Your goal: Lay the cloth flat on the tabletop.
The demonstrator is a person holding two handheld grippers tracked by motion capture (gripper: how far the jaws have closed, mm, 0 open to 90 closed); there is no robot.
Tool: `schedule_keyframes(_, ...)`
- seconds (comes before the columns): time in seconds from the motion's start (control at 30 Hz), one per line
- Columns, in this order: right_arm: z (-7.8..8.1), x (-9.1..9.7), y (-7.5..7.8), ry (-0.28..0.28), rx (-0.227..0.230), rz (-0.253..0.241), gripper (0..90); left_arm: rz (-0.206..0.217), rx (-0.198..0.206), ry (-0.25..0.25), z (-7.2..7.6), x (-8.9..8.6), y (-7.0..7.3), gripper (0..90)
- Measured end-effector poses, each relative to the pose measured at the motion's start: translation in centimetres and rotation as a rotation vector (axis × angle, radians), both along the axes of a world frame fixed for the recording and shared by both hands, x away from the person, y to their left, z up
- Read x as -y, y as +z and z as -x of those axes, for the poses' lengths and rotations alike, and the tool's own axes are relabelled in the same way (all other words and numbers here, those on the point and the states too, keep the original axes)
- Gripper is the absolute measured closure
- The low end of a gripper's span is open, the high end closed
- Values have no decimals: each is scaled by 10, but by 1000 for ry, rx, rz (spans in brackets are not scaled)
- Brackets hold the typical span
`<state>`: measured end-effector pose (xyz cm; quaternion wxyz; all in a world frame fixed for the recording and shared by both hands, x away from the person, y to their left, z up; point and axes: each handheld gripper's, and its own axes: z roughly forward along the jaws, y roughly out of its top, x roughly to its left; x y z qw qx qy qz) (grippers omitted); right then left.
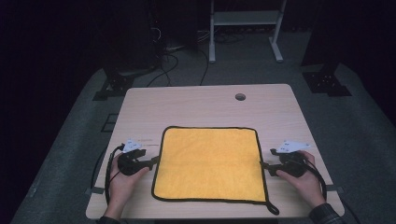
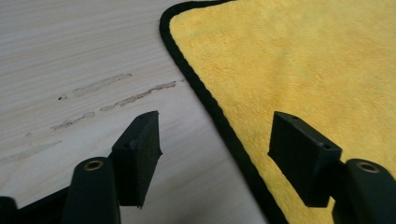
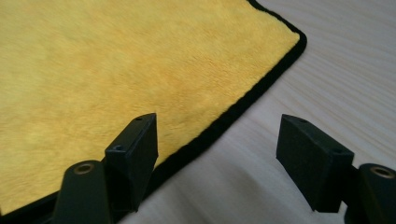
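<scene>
Cloth, yellow with a black hem, lay flat and fully spread in the lower middle of the high view, on the wooden table; no fold had been made, so by my judgement all the work remained. At lower left the left gripper stood with jaws spread, straddling the cloth's left hem without pinching it. At lower right the right gripper stood likewise spread across the right hem, nothing clamped. No containers stood on the table.
</scene>
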<state>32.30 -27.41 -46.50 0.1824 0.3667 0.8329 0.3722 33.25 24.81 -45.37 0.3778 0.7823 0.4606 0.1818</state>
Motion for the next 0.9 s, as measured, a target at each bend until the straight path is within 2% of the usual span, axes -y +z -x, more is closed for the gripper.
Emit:
schedule_keyframes(0.03, -6, -1, -4, -20, -12, 25, 275, -8, -7, 3, -5, 1, -2, 301)
schedule_keyframes(0.13, -11, -1, -8, -39, -18, 49, 267, -8, -22, 0, -9, 3, -5, 301)
schedule_keyframes(0.17, -17, 1, -11, -51, -35, 38, 258, -12, -26, -2, -12, 4, -6, 301)
schedule_keyframes(0.3, -21, 5, -12, -72, -29, 28, 257, -13, -31, -2, -17, 8, -8, 304)
schedule_keyframes(0.4, -23, 11, -14, -113, -19, 43, 233, -21, -31, -6, -19, 10, -9, 306)
schedule_keyframes(0.57, -30, 30, -17, -186, -44, 13, 195, -45, -40, 9, -23, 14, -13, 275)
schedule_keyframes(0.6, -30, 30, -17, -186, -44, 13, 195, -45, -40, 9, -23, 14, -13, 271)
schedule_keyframes(0.63, -32, 37, -20, -203, -58, -12, 142, -52, -42, 11, -23, 14, -14, 277)
schedule_keyframes(0.67, -33, 39, -20, -207, -55, -13, 132, -54, -45, 13, -23, 14, -14, 279)
schedule_keyframes(0.77, -33, 42, -21, -234, -50, -20, 129, -50, -45, 4, -23, 14, -15, 297)
schedule_keyframes(0.9, -33, 42, -21, -240, -48, -18, 126, -51, -55, -22, -23, 17, -19, 318)
